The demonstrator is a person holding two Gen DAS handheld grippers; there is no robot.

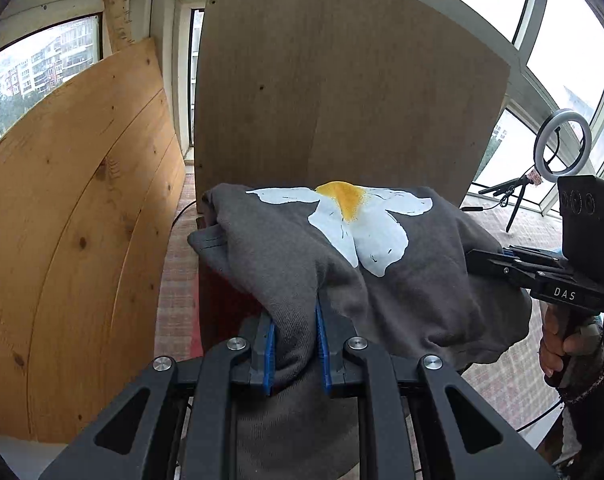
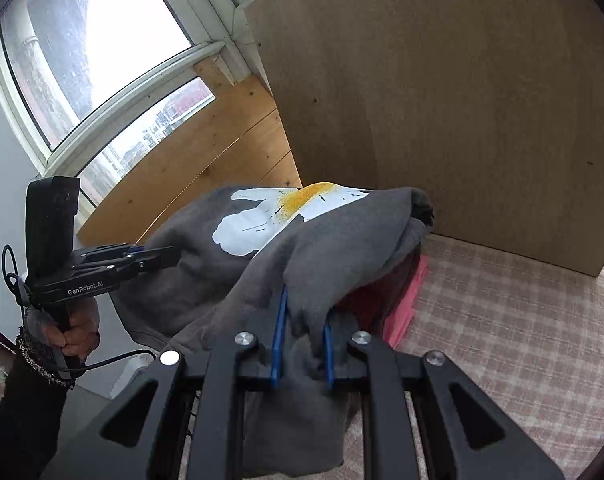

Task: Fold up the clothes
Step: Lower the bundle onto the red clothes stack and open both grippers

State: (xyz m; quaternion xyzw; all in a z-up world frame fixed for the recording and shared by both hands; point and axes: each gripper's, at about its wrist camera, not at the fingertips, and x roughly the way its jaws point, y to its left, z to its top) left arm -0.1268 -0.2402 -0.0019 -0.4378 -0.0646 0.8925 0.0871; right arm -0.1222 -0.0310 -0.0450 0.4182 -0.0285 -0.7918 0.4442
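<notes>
A grey sweatshirt [image 1: 401, 280] with a white flower print and a yellow centre is bunched up over a red and pink object [image 2: 405, 300]. My left gripper [image 1: 296, 316] is shut on a thick fold of its near left edge, the blue pads [image 1: 268, 344] pressing the cloth. My right gripper [image 2: 305, 312] is shut on a fold of the near right edge. In the left wrist view, the right gripper [image 1: 477, 260] reaches into the cloth's right side. The right wrist view shows the left gripper [image 2: 166, 256] at the cloth's left side.
A tall brown board [image 1: 341, 80] stands right behind the sweatshirt, and a pine panel [image 1: 82, 220] leans at the left. A ring light on a tripod [image 1: 561, 144] stands at the right by the windows. Checked cloth [image 2: 501, 320] covers the surface. A hand [image 2: 74, 332] holds each gripper's handle.
</notes>
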